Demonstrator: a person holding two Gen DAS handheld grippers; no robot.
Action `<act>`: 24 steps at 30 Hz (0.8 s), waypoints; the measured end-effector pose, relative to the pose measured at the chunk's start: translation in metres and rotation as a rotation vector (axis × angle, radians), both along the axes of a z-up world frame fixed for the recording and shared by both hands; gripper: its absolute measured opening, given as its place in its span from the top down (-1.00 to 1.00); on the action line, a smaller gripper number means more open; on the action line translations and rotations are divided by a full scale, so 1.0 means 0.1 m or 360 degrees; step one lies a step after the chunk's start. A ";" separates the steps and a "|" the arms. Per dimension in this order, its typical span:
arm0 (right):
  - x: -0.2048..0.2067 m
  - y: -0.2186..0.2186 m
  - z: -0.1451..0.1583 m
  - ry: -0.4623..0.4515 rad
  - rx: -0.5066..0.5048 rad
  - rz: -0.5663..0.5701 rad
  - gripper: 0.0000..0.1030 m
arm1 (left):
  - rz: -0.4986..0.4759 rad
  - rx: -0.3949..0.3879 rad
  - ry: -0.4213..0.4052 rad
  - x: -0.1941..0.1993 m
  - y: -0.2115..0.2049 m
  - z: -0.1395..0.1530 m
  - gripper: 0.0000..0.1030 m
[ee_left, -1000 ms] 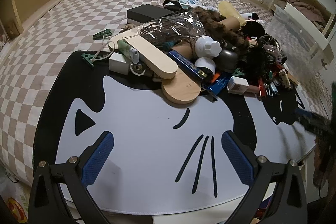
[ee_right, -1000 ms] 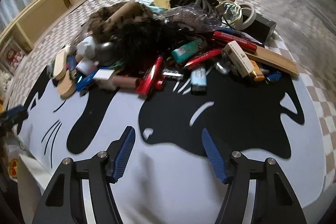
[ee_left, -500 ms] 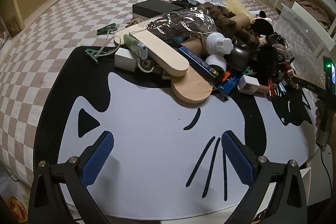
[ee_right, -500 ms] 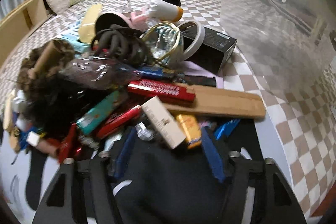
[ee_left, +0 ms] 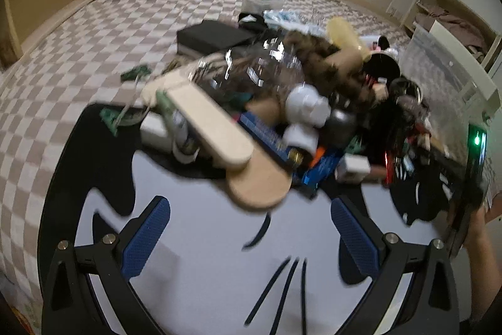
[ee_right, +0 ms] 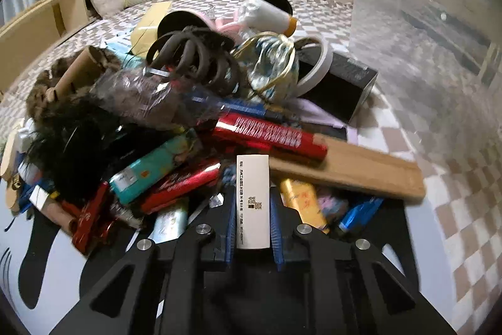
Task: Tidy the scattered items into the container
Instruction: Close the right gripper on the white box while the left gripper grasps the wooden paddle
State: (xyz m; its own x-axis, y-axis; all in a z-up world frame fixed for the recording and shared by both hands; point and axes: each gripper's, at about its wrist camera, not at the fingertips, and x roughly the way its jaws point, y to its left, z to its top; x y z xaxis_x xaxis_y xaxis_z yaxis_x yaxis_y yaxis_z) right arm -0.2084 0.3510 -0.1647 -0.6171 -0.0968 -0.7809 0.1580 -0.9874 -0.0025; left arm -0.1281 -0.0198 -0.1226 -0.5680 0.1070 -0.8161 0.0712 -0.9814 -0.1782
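Note:
A heap of scattered items lies on a black-and-white cat mat (ee_left: 194, 240) on the bed. My right gripper (ee_right: 253, 228) is shut on a slim white box (ee_right: 253, 200) with printed text, at the near edge of the heap. Around it lie a red tube (ee_right: 269, 135), a wooden slat (ee_right: 348, 171) and a teal pack (ee_right: 150, 168). The clear plastic container (ee_right: 417, 30) stands at the right. My left gripper (ee_left: 251, 237) is open and empty above the mat, just short of a wooden paddle (ee_left: 260, 181) and a pale wooden slat (ee_left: 210, 127).
A black box (ee_left: 213, 36) and green clips (ee_left: 135, 72) lie on the checked bedspread (ee_left: 94, 52) at the heap's far side. A black box (ee_right: 345, 83) and a tape roll (ee_right: 313, 65) sit near the container. Wooden shelving (ee_left: 47, 5) runs along the left.
My right gripper moved forward into the heap and closed on the white box. My left gripper moved closer to the wooden paddle and stayed open.

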 end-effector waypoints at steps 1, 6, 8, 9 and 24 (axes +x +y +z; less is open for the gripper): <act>0.00 0.00 -0.01 -0.0009 -0.0016 0.0004 0.61 | 0.0004 0.0006 0.0002 -0.06 0.00 0.02 -1.00; 0.04 0.04 -0.04 -0.0081 -0.0152 0.0003 0.61 | 0.0047 -0.0044 -0.0024 -0.40 -0.02 0.07 -0.99; 0.05 0.04 -0.06 -0.0085 -0.0174 -0.0010 0.61 | 0.0072 -0.0119 -0.0057 -0.55 -0.02 0.04 -0.98; 0.06 0.04 -0.06 -0.0081 -0.0175 -0.0016 0.61 | 0.0089 -0.0173 -0.0078 -0.63 -0.01 0.01 -0.98; 0.05 0.08 -0.14 -0.0092 -0.0269 -0.0037 0.61 | 0.0125 -0.0219 -0.0221 -0.82 -0.29 -0.42 -0.11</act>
